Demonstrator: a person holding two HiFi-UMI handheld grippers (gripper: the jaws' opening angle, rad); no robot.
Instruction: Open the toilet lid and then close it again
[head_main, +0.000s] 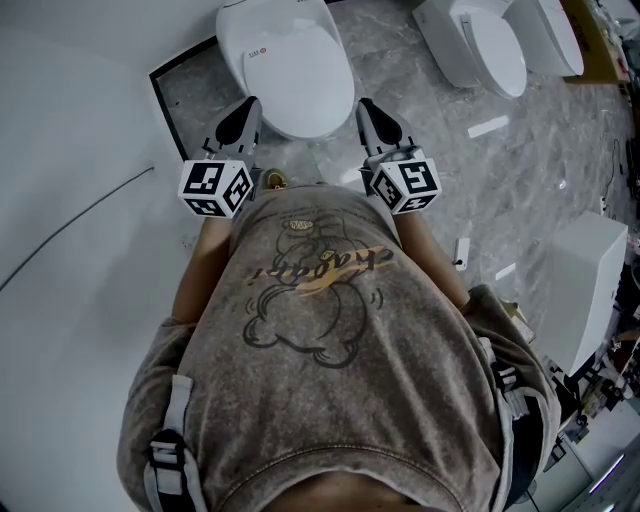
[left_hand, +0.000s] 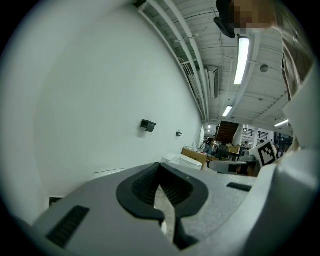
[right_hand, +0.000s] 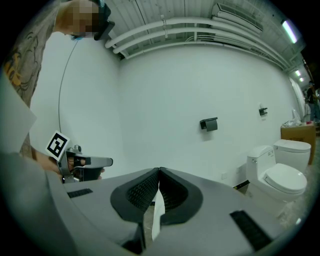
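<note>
While the person stands over it, the toilet lid (head_main: 290, 70) lies shut and flat, near the back left corner of the grey marble floor (head_main: 440, 140), with its rounded front edge toward the person's shirt (head_main: 320, 330). The left gripper (head_main: 250, 106) reaches to the lid's front left edge and the right gripper (head_main: 364, 106) to its front right edge, so the narrow front of the lid shows between them. The head view does not tell whether either tip touches the rim. In the left gripper view the left gripper (left_hand: 160, 169) has its two ribbed pads pressed together at the tips with nothing caught between them. The right gripper (right_hand: 159, 172) looks the same in its own view, pads met and empty. The left side is tight: a white wall (head_main: 70, 120) with a thin cable (head_main: 80, 215) on it runs close along the floor's left edge, and a black strip (head_main: 165, 100) borders the floor there just beside the left gripper. To the right the floor lies open in a wide stretch as far as two other toilets (head_main: 490, 45) at the far right corner, with a small white piece (head_main: 488, 127) lying between. A white box (head_main: 590, 275) stands by the floor's right edge, well apart from the right gripper.
</note>
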